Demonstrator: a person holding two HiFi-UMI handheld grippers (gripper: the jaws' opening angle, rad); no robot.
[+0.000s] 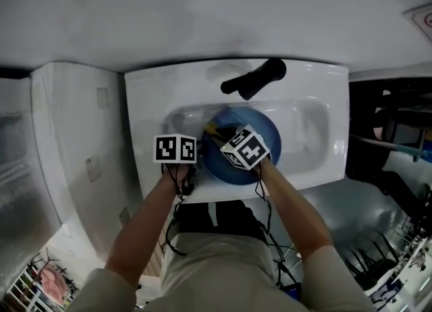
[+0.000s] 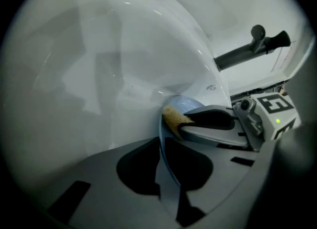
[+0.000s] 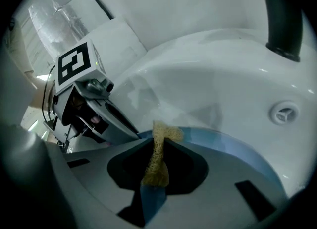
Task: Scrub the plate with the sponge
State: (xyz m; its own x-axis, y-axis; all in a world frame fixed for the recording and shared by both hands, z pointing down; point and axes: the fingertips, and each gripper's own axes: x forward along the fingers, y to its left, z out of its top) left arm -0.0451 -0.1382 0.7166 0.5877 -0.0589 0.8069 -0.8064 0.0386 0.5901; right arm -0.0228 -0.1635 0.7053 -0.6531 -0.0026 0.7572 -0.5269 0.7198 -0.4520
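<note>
Holding two items, one per tongs. Left tongs (image 2: pixel 163 158): closed on the near rim of the blue plate (image 1: pixel 266 132), which sits in the sink (image 1: pixel 155 101) basin just ahead of both tongs. Right tongs (image 3: pixel 156 146): clamped on the sponge (image 3: pixel 163 134), yellow side forward, its tip at the plate's face close beside the left tongs. Faucet (image 1: pixel 256 78): beyond the plate, past both tongs. Risk noted: my left grip takes only a thin edge of rim, and hard scrubbing pressure from the right could, I judge, twist the plate loose and knock it against the basin.
</note>
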